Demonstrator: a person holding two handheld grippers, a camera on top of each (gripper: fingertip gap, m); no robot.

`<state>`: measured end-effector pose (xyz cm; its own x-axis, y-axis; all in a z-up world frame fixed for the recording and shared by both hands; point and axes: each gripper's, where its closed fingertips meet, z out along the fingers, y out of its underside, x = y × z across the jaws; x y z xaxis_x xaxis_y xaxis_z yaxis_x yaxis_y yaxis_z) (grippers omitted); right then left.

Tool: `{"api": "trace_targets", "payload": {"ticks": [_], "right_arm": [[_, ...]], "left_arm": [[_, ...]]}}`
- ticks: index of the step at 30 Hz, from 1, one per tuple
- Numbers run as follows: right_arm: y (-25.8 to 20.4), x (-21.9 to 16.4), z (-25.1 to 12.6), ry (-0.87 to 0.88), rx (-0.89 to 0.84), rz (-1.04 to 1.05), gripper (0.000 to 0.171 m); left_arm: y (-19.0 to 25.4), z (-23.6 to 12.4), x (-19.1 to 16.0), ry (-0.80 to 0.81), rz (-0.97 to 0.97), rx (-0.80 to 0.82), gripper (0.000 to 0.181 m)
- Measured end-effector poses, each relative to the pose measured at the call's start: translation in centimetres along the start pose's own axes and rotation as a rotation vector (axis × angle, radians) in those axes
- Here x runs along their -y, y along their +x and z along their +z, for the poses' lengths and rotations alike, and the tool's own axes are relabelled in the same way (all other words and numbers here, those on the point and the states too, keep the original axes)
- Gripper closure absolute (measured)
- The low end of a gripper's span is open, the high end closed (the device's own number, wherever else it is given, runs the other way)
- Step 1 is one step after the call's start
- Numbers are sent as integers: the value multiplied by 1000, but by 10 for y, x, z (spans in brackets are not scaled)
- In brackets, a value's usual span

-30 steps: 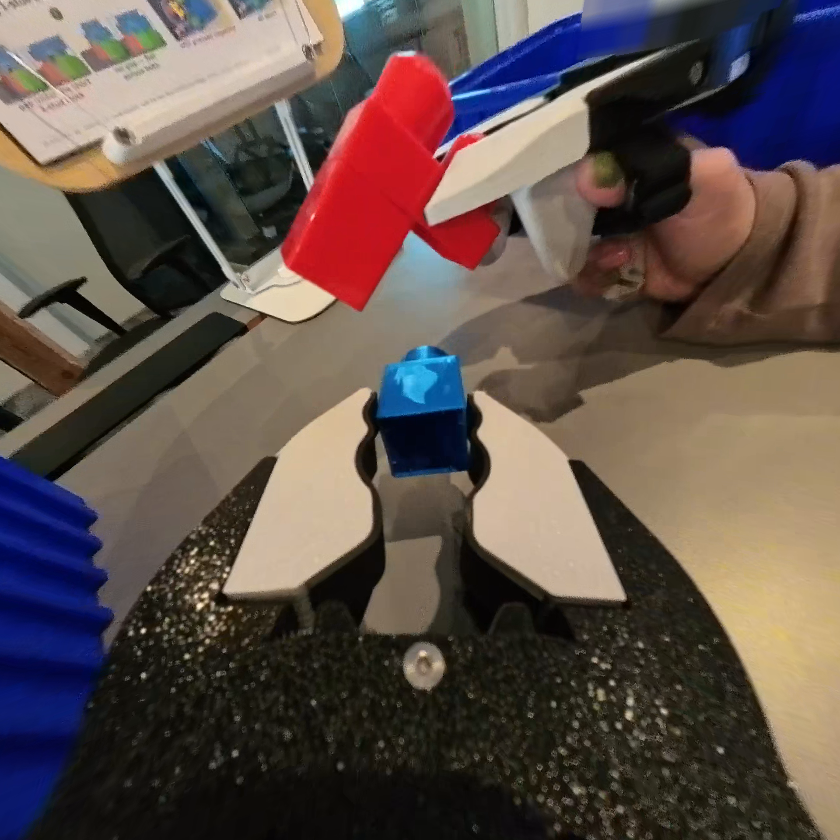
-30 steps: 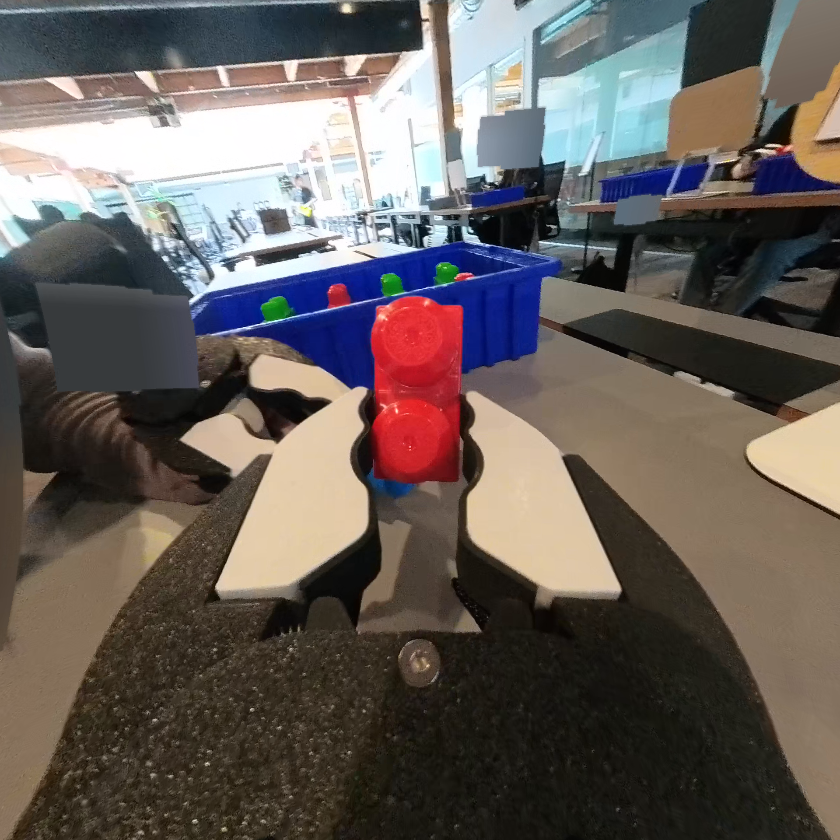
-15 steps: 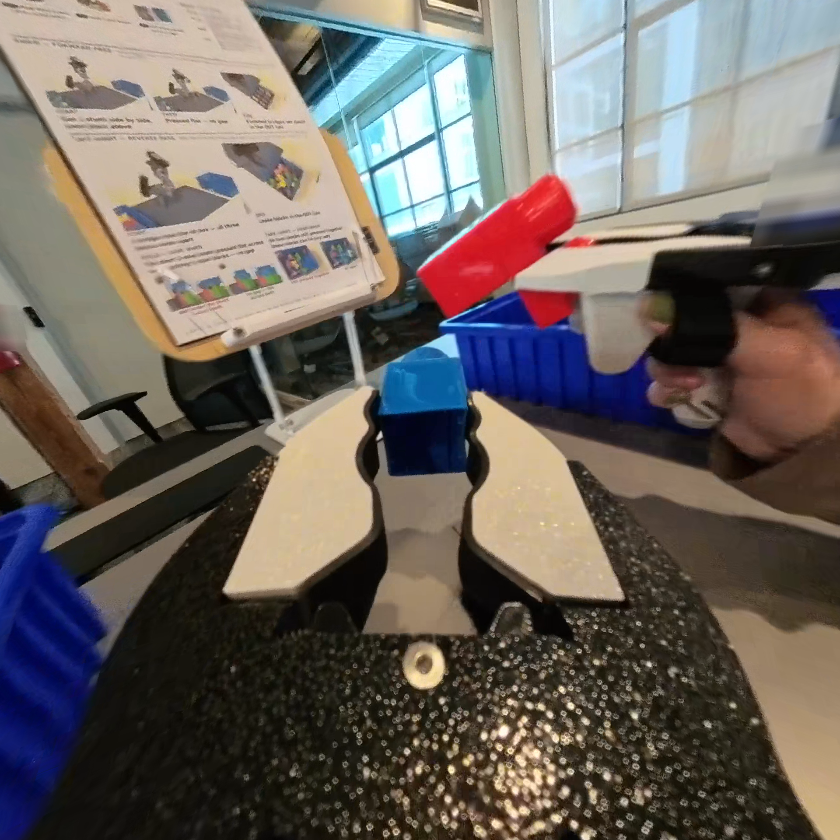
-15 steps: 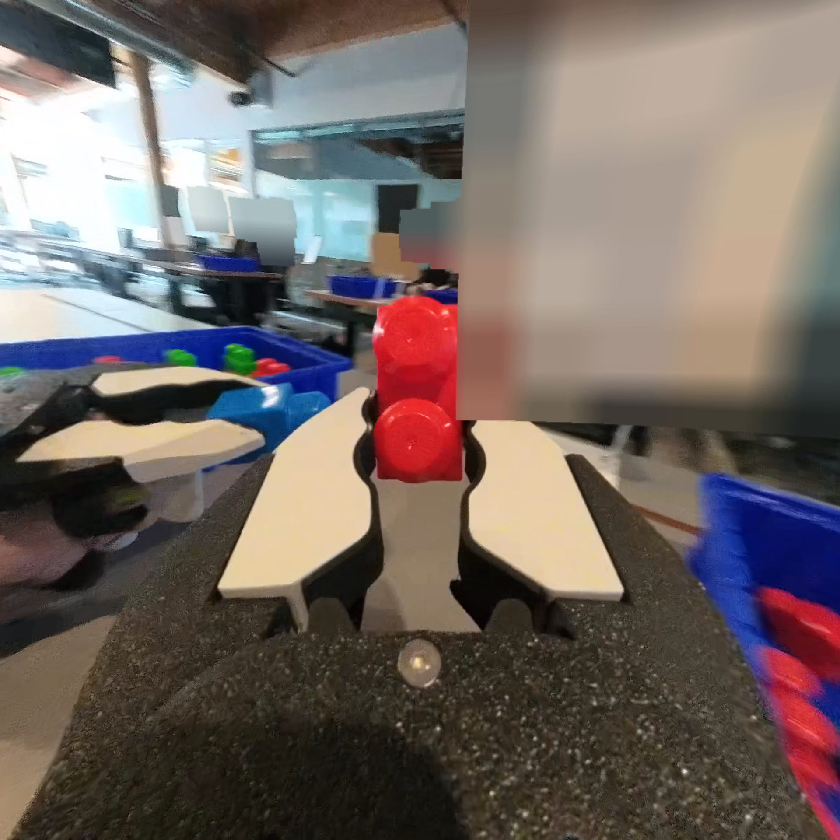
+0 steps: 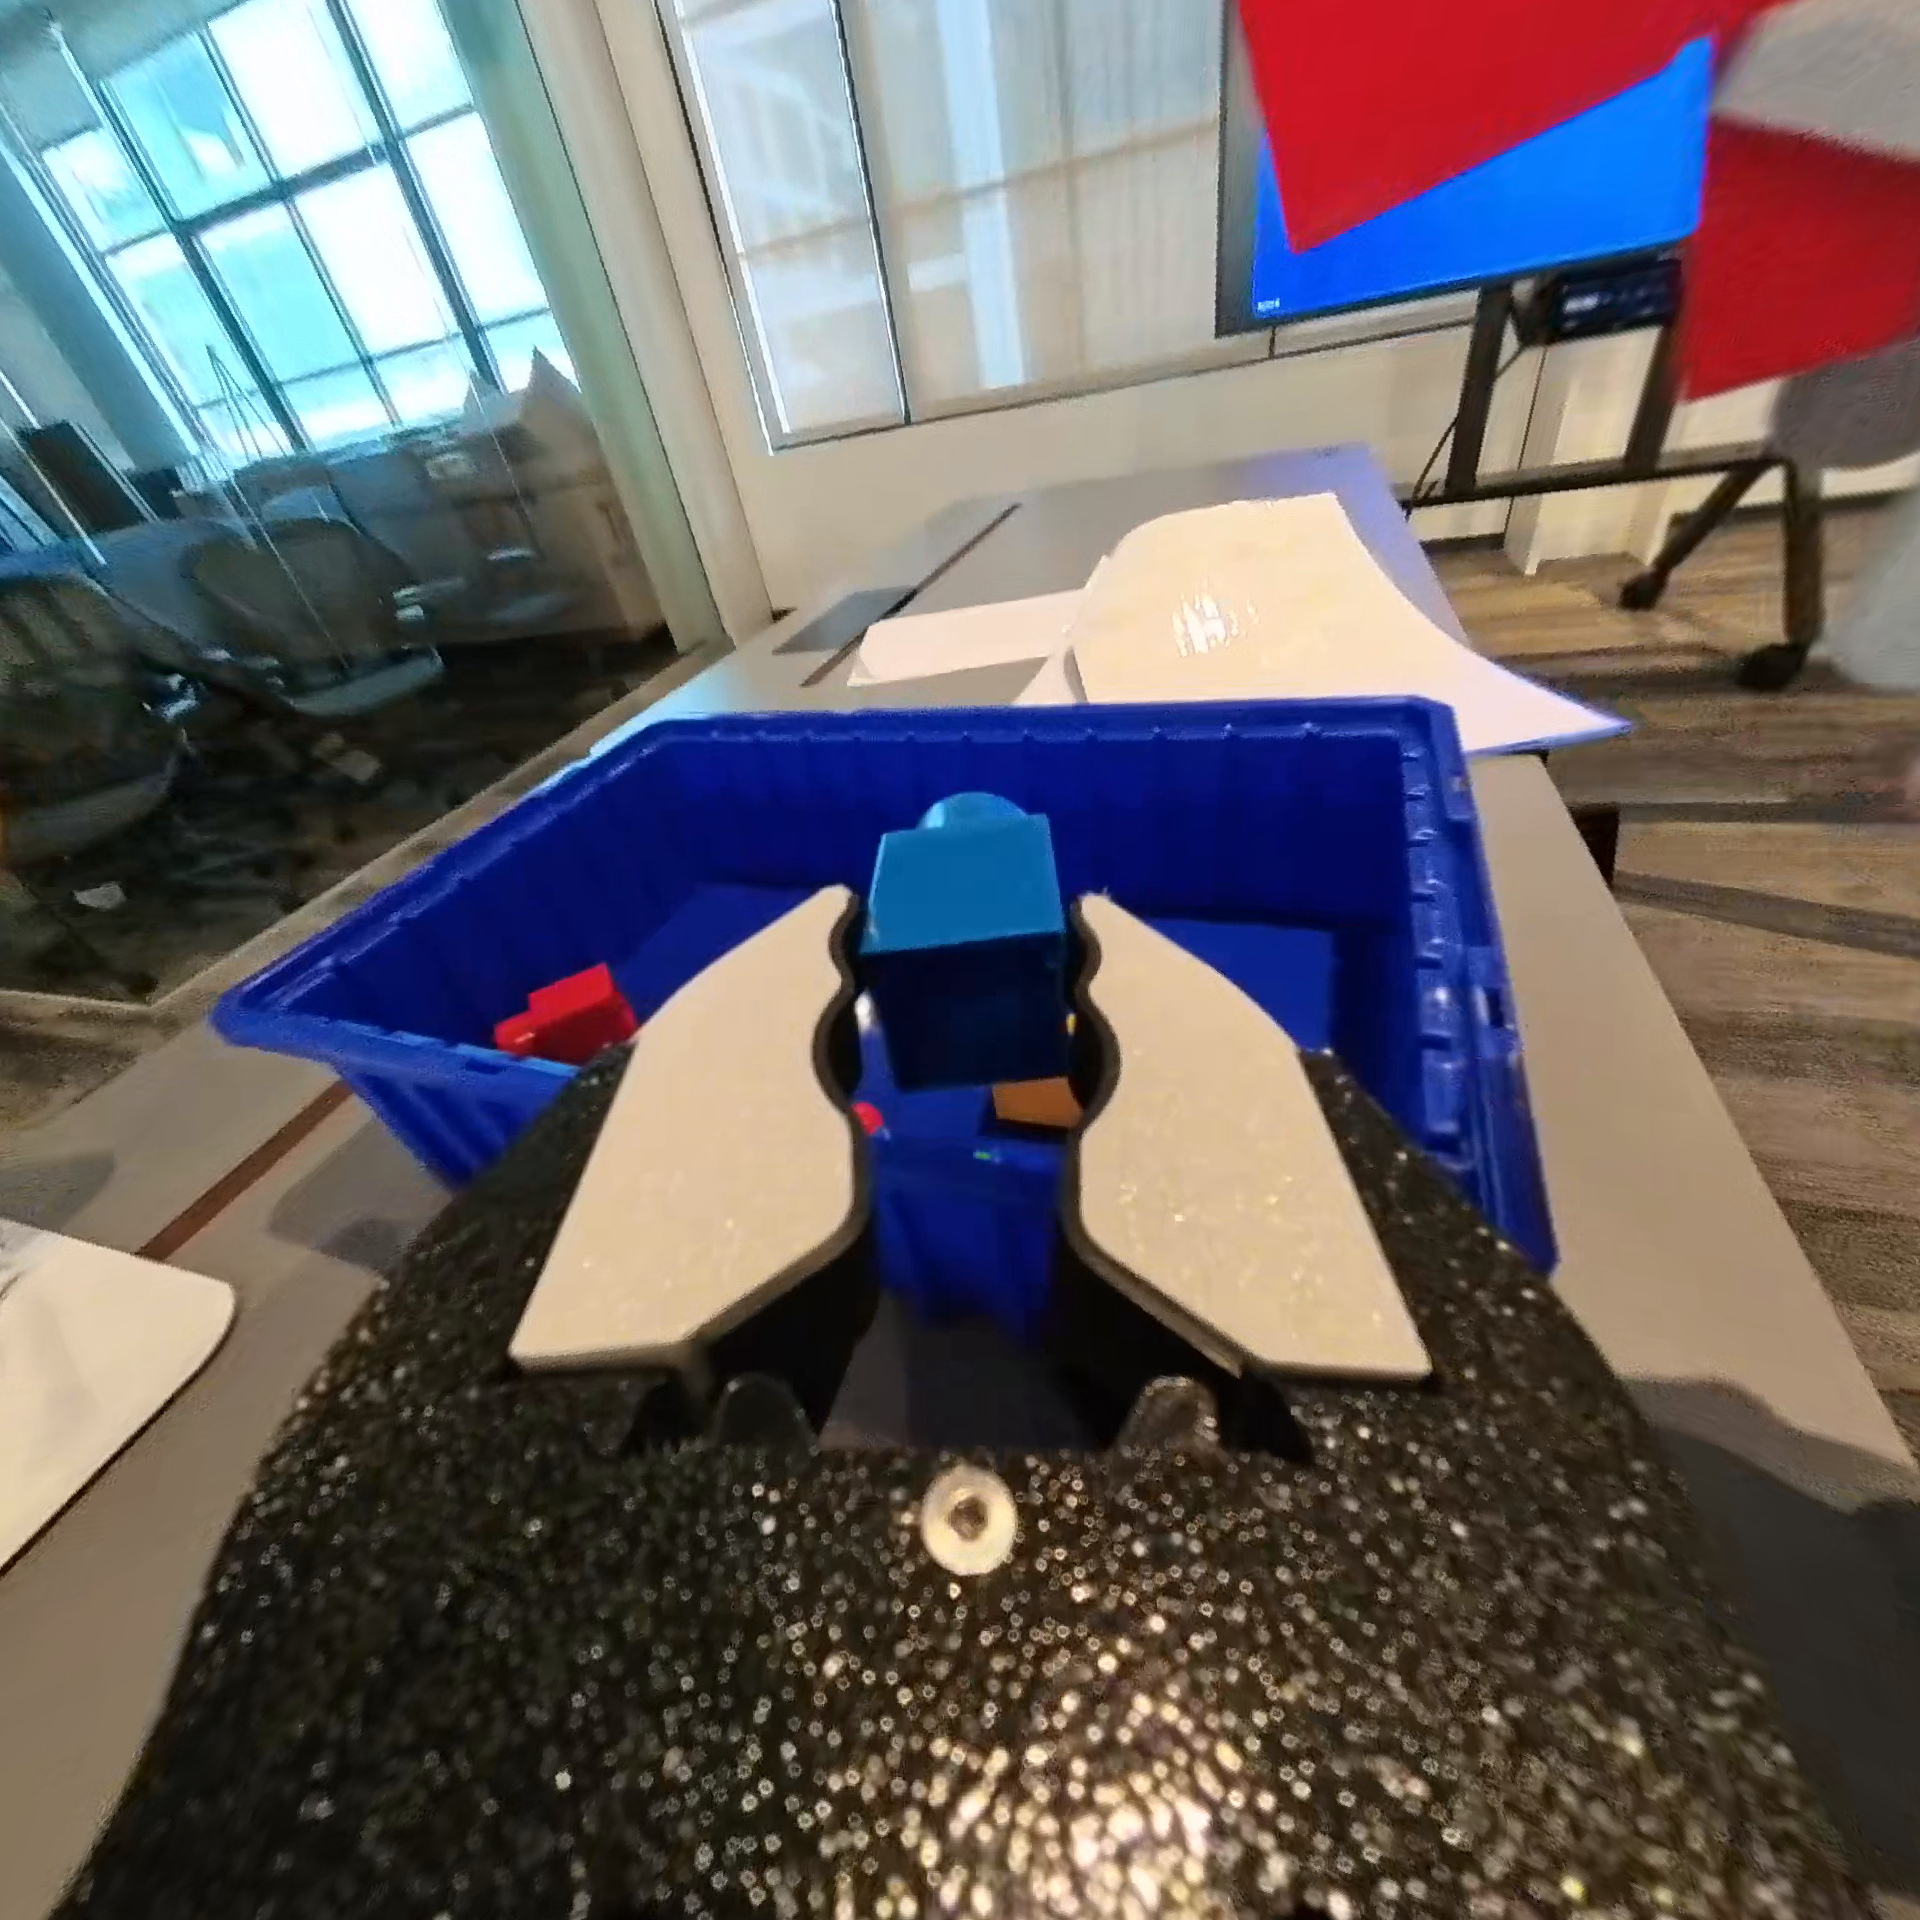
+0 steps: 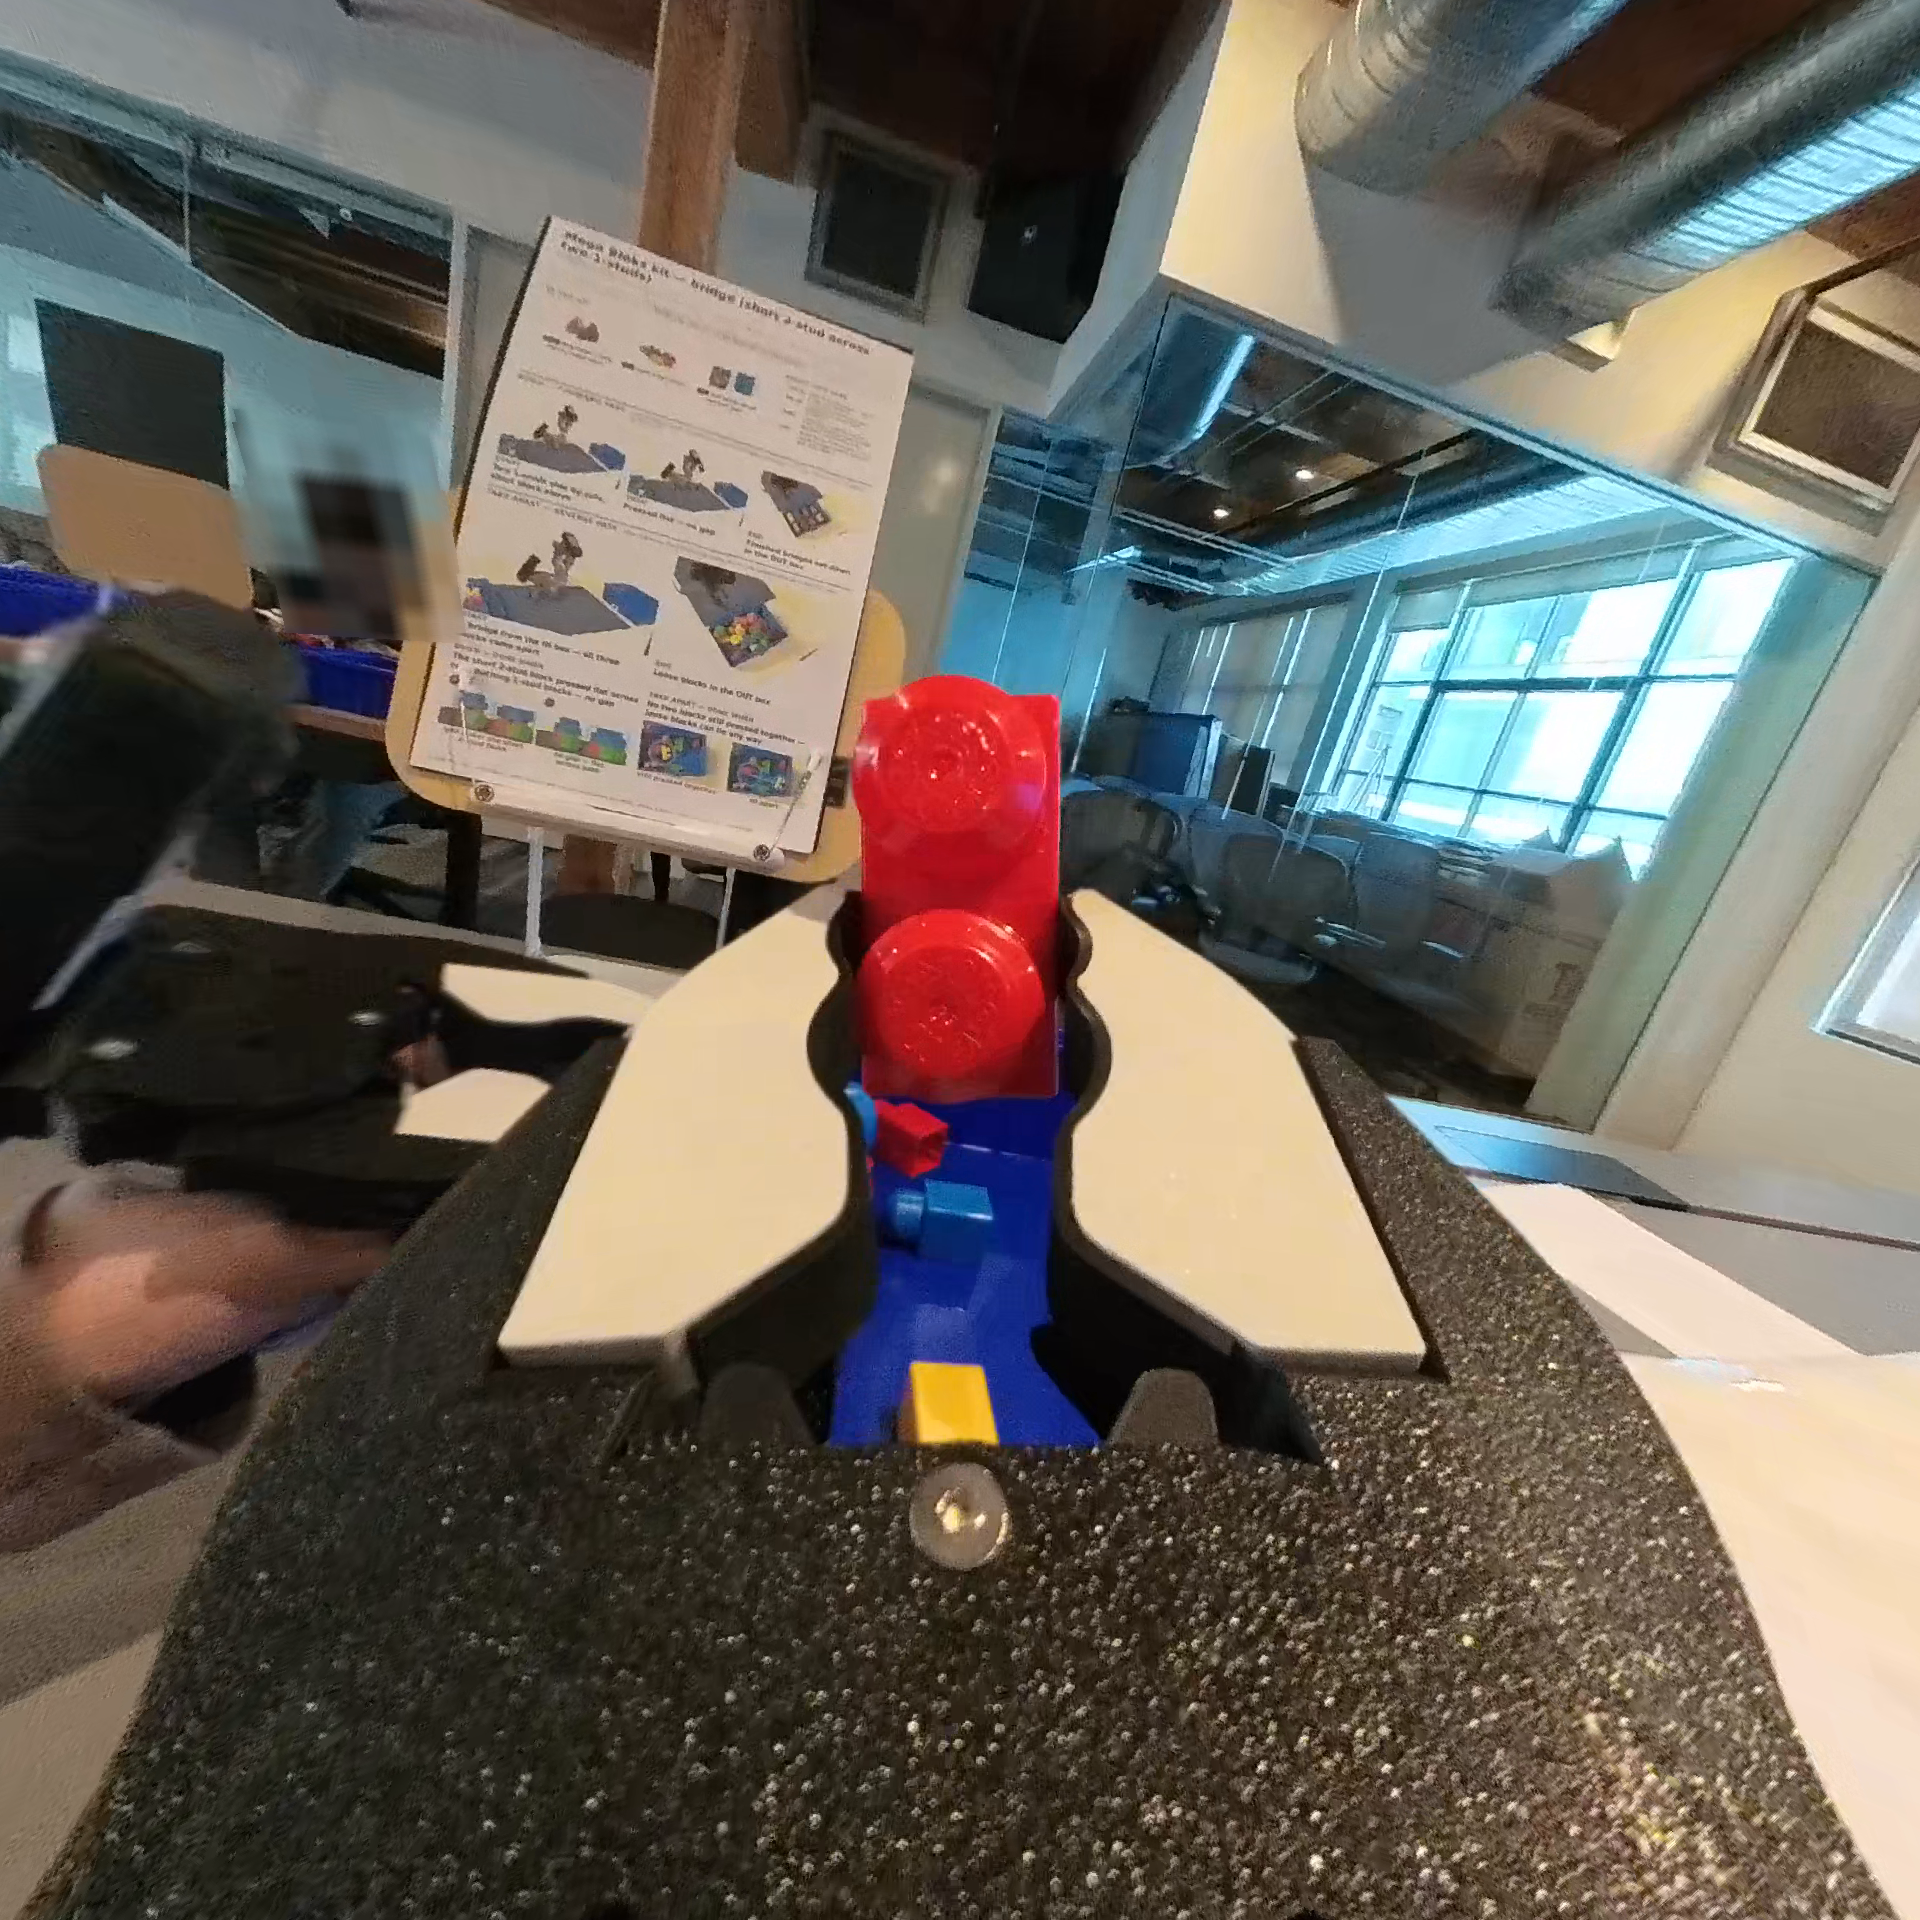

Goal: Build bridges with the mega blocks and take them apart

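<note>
My left gripper (image 5: 966,961) is shut on a small blue one-stud block (image 5: 961,966) and holds it above the open blue bin (image 5: 1455,935). A red block (image 5: 566,1023) lies inside the bin at its left. My right gripper (image 6: 956,997) is shut on a red two-stud block (image 6: 956,883), studs facing the camera, above the same blue bin (image 6: 966,1309), where loose red (image 6: 909,1138), blue (image 6: 940,1216) and yellow (image 6: 945,1403) blocks lie. The red block also shows, large and blurred, at the top right of the left wrist view (image 5: 1455,104). The left gripper's fingers (image 6: 520,997) show at the left of the right wrist view.
The bin stands on a grey table (image 5: 1621,1195). White sheets (image 5: 1247,634) lie behind the bin, and a white pad (image 5: 94,1340) lies at the left. An instruction board on a stand (image 6: 665,582) is behind the table. A screen on a wheeled stand (image 5: 1558,281) is beyond it. There is about 12 centimetres between the tips of the two grippers.
Both grippers have swung over to the blue bin, each still holding its block. The blue block now hangs over the bin's inside; the red block has come very close to the left camera.
</note>
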<state>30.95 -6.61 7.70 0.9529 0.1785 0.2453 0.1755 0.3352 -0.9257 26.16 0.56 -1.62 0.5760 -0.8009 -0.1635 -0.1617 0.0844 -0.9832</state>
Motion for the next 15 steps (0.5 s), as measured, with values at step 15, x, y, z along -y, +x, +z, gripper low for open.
{"api": "trace_targets", "payload": {"ticks": [15], "right_arm": [[-136, -26, 10, -88, 835, 246, 136]], "left_arm": [[-15, -118, 37, 315, 4, -384, 105]]}}
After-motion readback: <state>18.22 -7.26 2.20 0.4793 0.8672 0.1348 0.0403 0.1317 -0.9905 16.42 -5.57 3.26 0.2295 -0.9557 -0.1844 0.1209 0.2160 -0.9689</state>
